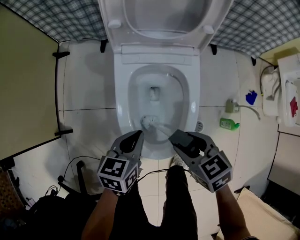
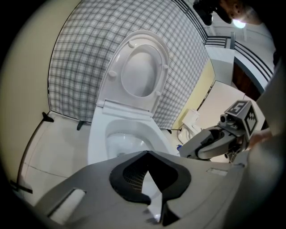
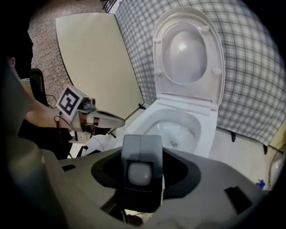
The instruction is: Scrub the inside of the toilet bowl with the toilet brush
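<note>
Bowl (image 1: 137,96) at 12, lid (image 1: 164,14) up. Brush (image 1: 150,123) head on bowl's 6 o'clock wall, handle clamped in right gripper (image 1: 182,138). Left gripper (image 1: 136,137) pinched closed, empty. Best: press bristles firm, sweep round under rim, keep left clear.

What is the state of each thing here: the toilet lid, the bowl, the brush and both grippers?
toilet lid, raised.
toilet bowl, uncovered, with the brush head inside.
toilet brush, head down in the bowl, handle held.
right gripper, shut on the toilet brush handle.
left gripper, shut, holding nothing.
</note>
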### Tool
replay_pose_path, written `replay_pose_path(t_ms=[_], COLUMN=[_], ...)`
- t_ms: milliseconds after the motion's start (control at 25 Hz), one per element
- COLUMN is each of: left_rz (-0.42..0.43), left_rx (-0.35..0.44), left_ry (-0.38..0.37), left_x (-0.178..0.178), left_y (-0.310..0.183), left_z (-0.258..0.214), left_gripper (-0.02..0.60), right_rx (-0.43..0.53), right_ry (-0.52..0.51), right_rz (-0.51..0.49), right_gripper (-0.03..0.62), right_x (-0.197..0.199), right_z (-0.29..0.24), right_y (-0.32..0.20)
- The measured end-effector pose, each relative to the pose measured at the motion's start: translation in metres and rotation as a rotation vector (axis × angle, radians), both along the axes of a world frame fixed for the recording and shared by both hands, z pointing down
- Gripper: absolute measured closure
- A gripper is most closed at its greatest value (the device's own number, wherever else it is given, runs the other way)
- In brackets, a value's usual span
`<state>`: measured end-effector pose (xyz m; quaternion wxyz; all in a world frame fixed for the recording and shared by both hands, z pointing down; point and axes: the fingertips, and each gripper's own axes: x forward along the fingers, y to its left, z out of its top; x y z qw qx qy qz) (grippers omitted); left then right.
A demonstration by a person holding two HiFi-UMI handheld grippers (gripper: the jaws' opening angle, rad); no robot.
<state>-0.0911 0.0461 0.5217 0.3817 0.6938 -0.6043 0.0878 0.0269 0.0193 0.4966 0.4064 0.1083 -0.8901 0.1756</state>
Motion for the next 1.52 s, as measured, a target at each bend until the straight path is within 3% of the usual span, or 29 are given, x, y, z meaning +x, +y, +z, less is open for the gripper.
replay_pose_path(t_ms=[200, 360, 880, 1080, 1520], left_rz=[0.011, 0.01, 0.001, 0.004, 0.009], left_rx=[0.003, 0.001, -0.01, -0.004, 0.022], left_ry=[0.006, 0.003, 0.004, 0.007, 0.003], left_x=[0.006, 0.006, 0.002, 0.003, 0.009], left_y=[-0.002, 0.0, 0.009, 0.011, 0.011], left_z=[-0.002, -0.002, 0.001, 0.002, -0.016], left_gripper=[0.572, 0.572, 0.572, 0.572, 0.572], right_rx=[-0.058, -0.052, 0.062, 0.048, -0.007], right_ry=[0.012, 0.065, 0.181, 0.204, 0.221], right_rz=[-0.061, -0.067, 0.004, 0.03, -0.153], right_gripper=[0.378, 0.378, 0.378, 0.378, 0.378], right_x=[0.009, 0.018, -0.012, -0.018, 0.026], right_z=[-0.025, -0.022, 0.057, 0.081, 0.021], right_y=[0.022, 0.018, -0.061, -0.083, -0.031])
